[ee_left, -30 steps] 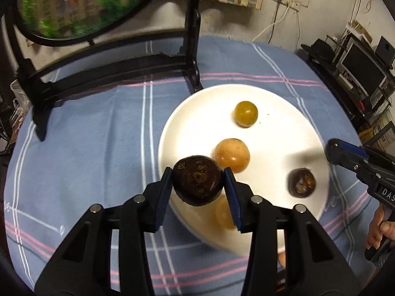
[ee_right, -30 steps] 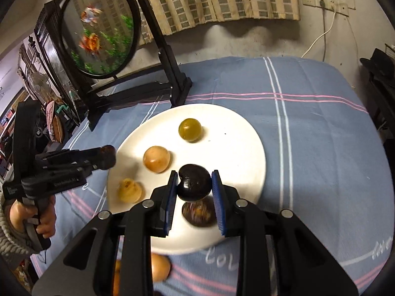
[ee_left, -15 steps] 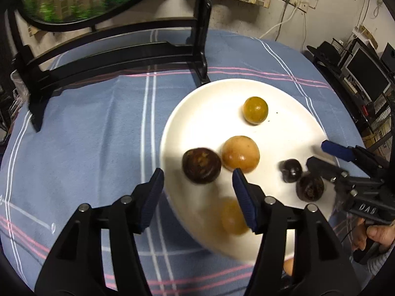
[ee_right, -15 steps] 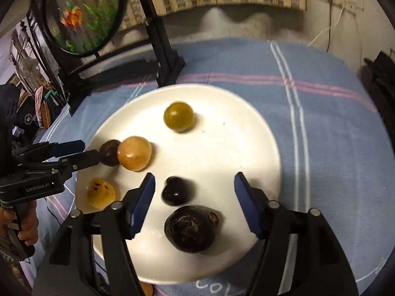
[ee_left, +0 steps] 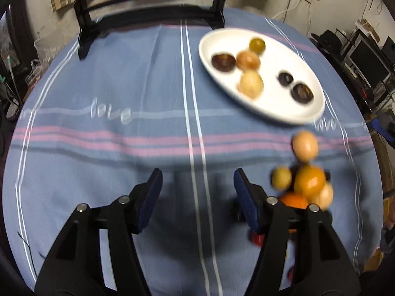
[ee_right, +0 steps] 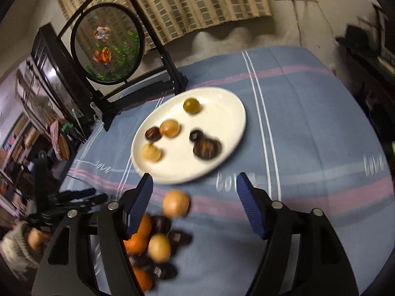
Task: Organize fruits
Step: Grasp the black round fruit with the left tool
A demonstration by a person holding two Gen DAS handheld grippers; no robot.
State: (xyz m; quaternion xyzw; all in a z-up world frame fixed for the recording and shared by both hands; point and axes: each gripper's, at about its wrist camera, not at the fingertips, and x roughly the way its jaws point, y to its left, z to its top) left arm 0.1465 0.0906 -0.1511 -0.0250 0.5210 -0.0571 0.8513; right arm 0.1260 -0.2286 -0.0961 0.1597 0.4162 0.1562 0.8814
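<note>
Both the left gripper [ee_left: 197,185] and the right gripper [ee_right: 193,192] are open wide, holding nothing; the right jaws just opened more. The white plate [ee_right: 229,103] of fruit sits ahead of them.

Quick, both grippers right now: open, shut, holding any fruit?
Left gripper: open, nothing between its jaws.
Right gripper: open, jaws just widened, holding nothing.

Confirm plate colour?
White, plain plate; clearest in the right wrist view.
</note>
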